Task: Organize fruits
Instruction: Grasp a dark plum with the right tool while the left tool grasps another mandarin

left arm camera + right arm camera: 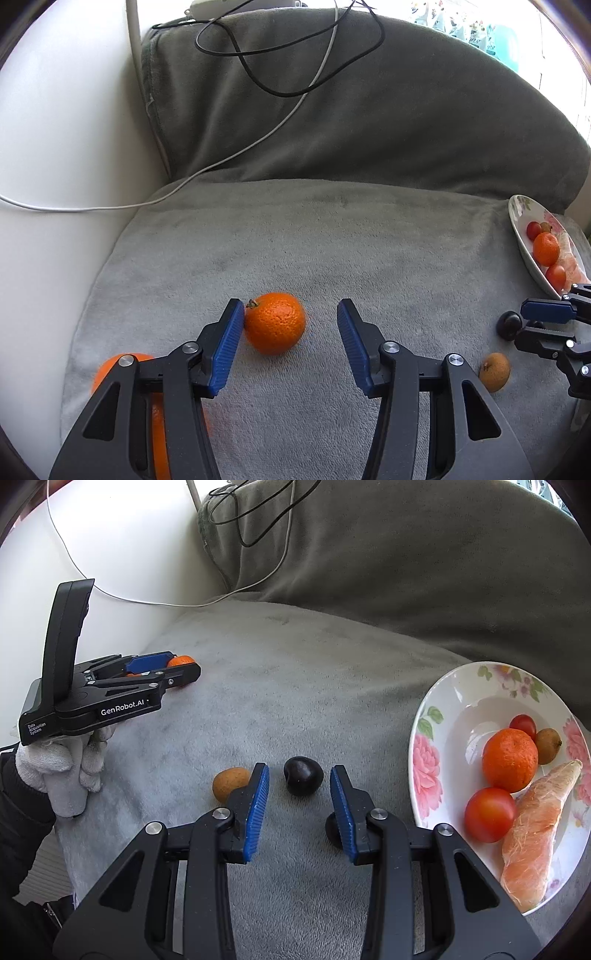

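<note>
My left wrist view shows the left gripper (pixel 290 334) spread wide over the grey blanket (pixel 332 236); a mandarin (pixel 274 323) lies between the pads, touching the left pad (pixel 226 347), clear of the other; a second orange fruit (pixel 110 369) sits half hidden under the left finger, and I find it in this view only. My right wrist view alone shows the plate's contents: floral plate (pixel 436 716) at right holding an orange (pixel 509 760), two tomatoes (pixel 489 814), a small brown fruit (pixel 547 740) and a peeled citrus segment (pixel 535 834). Right gripper (pixel 299 808) open, nothing held; a dark plum (pixel 303 776) lies on the blanket just ahead between the fingertips, touching neither; another brown fruit (pixel 231 782) sits just left of the left finger.
</note>
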`<act>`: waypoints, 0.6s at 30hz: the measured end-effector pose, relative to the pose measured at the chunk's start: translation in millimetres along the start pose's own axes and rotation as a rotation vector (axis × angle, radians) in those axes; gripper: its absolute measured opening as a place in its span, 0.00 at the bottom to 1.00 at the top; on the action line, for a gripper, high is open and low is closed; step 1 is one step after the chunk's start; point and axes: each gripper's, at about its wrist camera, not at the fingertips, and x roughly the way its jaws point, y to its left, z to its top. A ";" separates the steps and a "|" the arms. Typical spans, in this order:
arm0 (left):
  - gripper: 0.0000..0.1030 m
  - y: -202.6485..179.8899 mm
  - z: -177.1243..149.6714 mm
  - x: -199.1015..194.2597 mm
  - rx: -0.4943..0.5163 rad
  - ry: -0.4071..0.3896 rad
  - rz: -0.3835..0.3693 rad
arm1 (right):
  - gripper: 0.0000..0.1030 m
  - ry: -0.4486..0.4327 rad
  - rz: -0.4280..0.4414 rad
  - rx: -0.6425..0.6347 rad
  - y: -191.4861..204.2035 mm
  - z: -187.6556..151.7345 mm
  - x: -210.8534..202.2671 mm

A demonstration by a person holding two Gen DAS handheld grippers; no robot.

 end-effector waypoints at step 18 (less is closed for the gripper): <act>0.36 8.0 2.3 7.0 -0.020 -0.012 0.019 | 0.24 0.060 -0.077 -0.068 12.8 0.4 13.9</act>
